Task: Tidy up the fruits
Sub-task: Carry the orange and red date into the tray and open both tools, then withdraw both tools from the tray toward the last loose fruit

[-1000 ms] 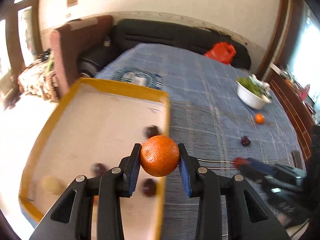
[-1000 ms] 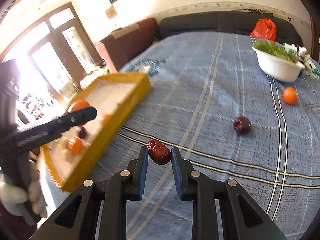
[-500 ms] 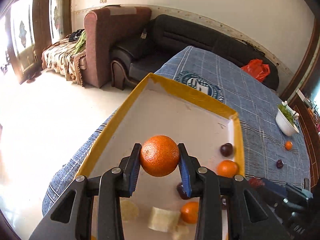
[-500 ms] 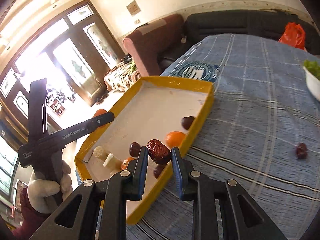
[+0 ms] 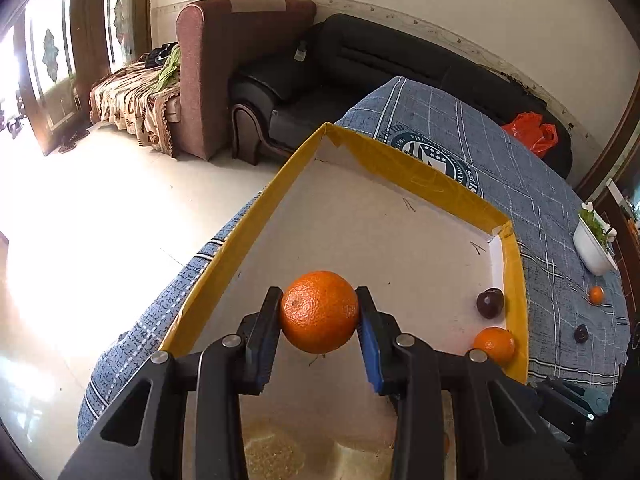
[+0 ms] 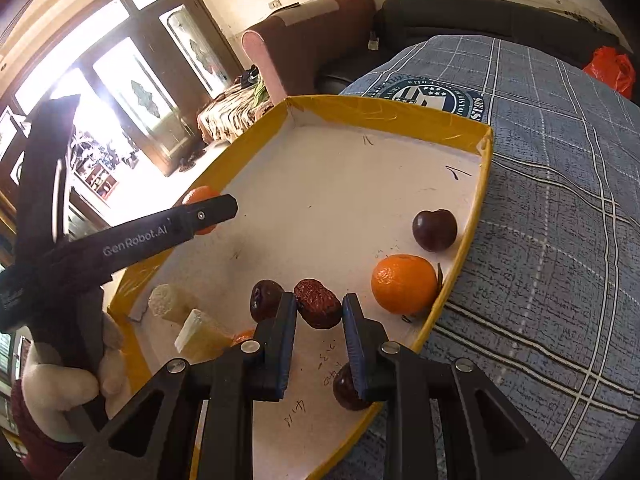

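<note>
My left gripper (image 5: 319, 322) is shut on an orange (image 5: 319, 311) and holds it above the white floor of the yellow-rimmed tray (image 5: 404, 160). From the right wrist view that left gripper (image 6: 202, 214) reaches in over the tray's left rim (image 6: 384, 110), the orange (image 6: 198, 195) partly hidden behind its finger. My right gripper (image 6: 319, 310) is shut on a wrinkled red date (image 6: 318, 303) over the tray's near part. Inside the tray lie another orange (image 6: 404, 283), a dark plum (image 6: 435, 230), two more dates (image 6: 265, 298) and pale cut pieces (image 6: 172, 304).
The tray sits at the left edge of a table under a blue checked cloth (image 5: 560, 216). On the cloth farther right are a white bowl of greens (image 5: 594, 246), a small orange (image 5: 596, 294) and a dark fruit (image 5: 581, 334). A gloved hand (image 6: 60, 384) holds the left gripper.
Both grippers have travelled left from over the cloth to over the tray, each keeping its fruit. The tray now fills both views, and the right gripper has come in over its near corner.
</note>
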